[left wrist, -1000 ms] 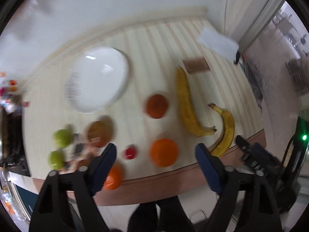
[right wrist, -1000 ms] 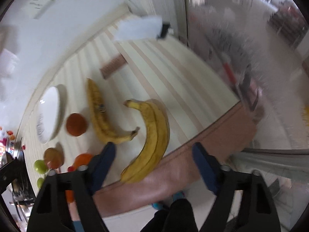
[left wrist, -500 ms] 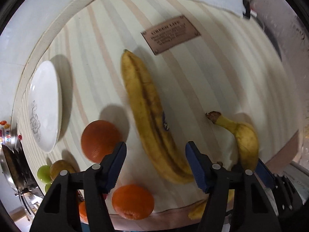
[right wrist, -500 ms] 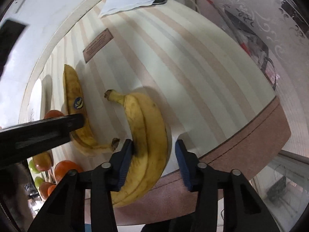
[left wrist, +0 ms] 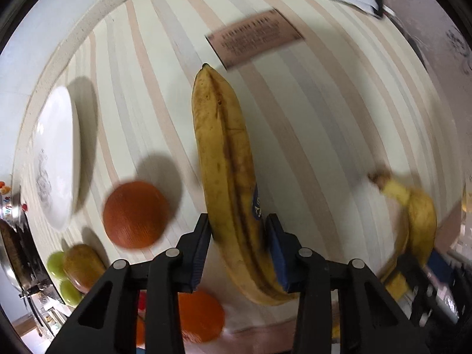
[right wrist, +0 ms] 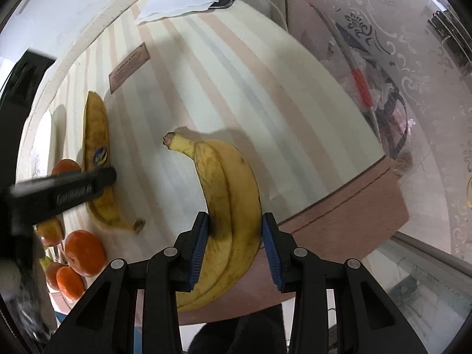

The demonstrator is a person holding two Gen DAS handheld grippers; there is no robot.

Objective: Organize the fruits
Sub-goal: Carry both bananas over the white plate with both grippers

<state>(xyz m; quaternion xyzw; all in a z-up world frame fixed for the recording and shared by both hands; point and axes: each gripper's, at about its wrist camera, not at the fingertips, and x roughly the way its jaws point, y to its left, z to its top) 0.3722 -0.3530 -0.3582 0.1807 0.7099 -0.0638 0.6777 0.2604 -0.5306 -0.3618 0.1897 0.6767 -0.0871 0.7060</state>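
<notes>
Striped worktop (right wrist: 236,94) lies ahead of both claws, its edge just under the right one. The left claw (left wrist: 238,237) grips the browner banana (left wrist: 227,183); the right claw (right wrist: 233,239) pinches the yellow pair of bananas (right wrist: 230,200) overhanging that edge. Squeezing could bruise them, I reckon. Open room is ahead-right; the plate (left wrist: 56,159) and oranges (left wrist: 135,214) crowd the left.

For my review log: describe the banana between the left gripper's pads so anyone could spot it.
On the striped tablecloth, below the brown printed card, lies a long, brown-streaked single banana. Unlike the cleaner yellow banana pair, it carries a blue sticker.
</notes>
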